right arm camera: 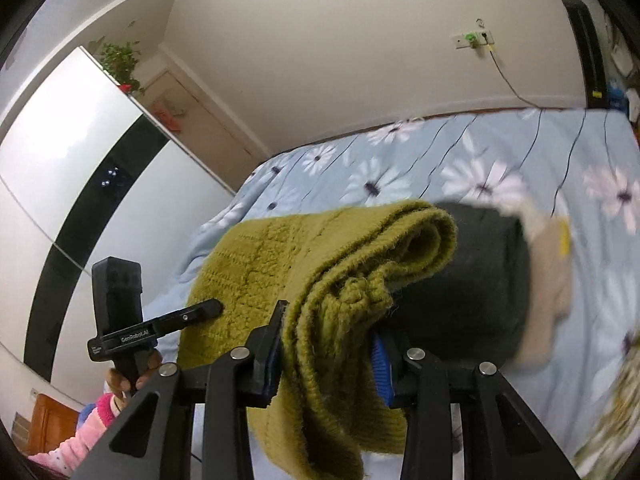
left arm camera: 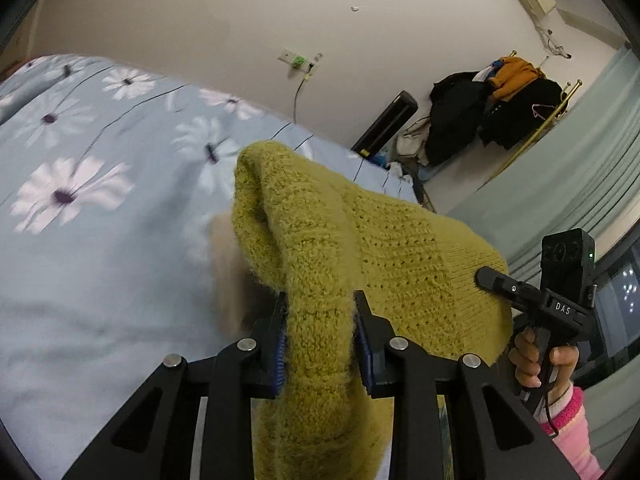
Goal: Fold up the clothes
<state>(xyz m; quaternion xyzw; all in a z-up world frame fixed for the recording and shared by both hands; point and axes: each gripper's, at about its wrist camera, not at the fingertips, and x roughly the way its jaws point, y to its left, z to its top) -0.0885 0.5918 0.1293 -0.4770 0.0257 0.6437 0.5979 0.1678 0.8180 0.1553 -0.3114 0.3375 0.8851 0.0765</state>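
A fuzzy olive-yellow knit sweater (left arm camera: pixel 360 240) hangs lifted above the bed between both grippers. My left gripper (left arm camera: pixel 320 320) is shut on one bunched edge of it, the fabric draping down between the blue pads. My right gripper (right arm camera: pixel 326 332) is shut on the other edge of the sweater (right arm camera: pixel 280 264), which folds over in layers. The right gripper also shows in the left wrist view (left arm camera: pixel 532 300), the left one in the right wrist view (right arm camera: pixel 160 328). A black garment with a beige part (right arm camera: pixel 480 280) lies on the bed behind the sweater.
The bed carries a light blue sheet with white daisies (left arm camera: pixel 80 160). A rack piled with dark clothes (left arm camera: pixel 500 112) stands by the wall beyond the bed's end. A white and black wardrobe (right arm camera: pixel 80 184) stands to the left of the bed.
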